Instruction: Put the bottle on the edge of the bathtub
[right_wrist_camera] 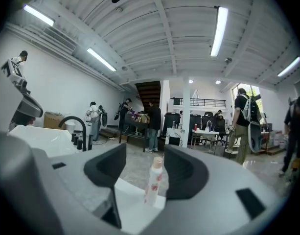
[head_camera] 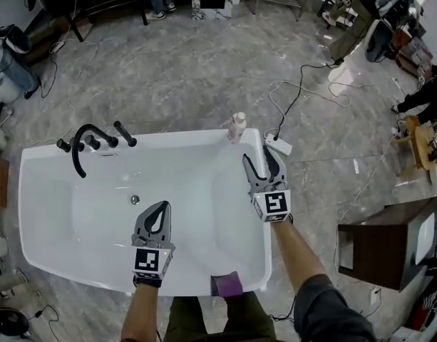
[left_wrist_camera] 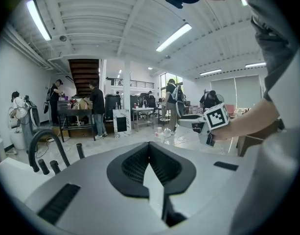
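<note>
A white-and-pink bottle [head_camera: 237, 127] with a pale cap stands upright on the far right corner of the white bathtub's rim [head_camera: 175, 138]. My right gripper [head_camera: 261, 159] hovers over the tub's right end just short of the bottle, open, with nothing between its fingers. In the right gripper view the bottle [right_wrist_camera: 153, 180] shows in the gap of the open right gripper [right_wrist_camera: 145, 153], farther off and untouched. My left gripper [head_camera: 160, 206] hangs over the tub's near middle, shut and empty. Its joined tips [left_wrist_camera: 150, 145] point across the tub.
A black faucet [head_camera: 83, 145] with knobs sits on the tub's far left rim, and a drain [head_camera: 135, 199] lies in the basin. A purple thing [head_camera: 229, 285] rests at the near rim. A power strip [head_camera: 279, 146] with cables lies beyond the bottle. A brown cabinet [head_camera: 389, 244] stands at right.
</note>
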### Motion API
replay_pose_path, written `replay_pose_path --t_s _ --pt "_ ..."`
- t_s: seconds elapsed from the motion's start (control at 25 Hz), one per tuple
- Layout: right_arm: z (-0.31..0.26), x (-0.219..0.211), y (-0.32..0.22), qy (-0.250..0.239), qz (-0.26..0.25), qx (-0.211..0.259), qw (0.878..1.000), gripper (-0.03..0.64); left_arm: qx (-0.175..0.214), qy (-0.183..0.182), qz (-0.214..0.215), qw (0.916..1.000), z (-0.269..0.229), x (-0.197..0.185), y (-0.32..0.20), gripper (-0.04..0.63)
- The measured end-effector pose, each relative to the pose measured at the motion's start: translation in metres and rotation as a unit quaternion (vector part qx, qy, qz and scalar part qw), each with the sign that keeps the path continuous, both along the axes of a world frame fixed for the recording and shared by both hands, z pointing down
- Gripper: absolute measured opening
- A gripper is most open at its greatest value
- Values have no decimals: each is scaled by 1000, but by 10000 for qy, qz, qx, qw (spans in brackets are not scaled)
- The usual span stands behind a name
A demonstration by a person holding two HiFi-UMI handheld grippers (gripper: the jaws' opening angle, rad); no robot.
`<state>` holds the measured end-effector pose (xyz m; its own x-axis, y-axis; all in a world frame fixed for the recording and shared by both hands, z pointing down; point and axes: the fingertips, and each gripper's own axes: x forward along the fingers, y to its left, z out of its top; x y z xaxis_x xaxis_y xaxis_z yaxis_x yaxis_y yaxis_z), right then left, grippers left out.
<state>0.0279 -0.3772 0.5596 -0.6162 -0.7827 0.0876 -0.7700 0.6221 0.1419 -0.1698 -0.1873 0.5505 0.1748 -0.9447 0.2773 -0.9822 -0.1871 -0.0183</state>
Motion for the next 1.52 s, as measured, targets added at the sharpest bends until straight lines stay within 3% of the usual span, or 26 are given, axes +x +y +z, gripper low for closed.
replay_pose_path --t_s 0.2,0.56,1.04,1.52 --pt "-53 20 55 103 19 19 9999 169 92 -34 99 9999 -40 12 16 -2" --pt "-126 60 144 29 227 -180 9996 100 121 -19 215 9997 -97 23 46 -2" --pt "-198 111 220 -218 808 -284 9961 3 254 -34 357 9990 -155 38 83 -2" --pt "-231 129 266 -234 847 -389 9954 0 355 -79 525 9980 -194 52 110 -2"
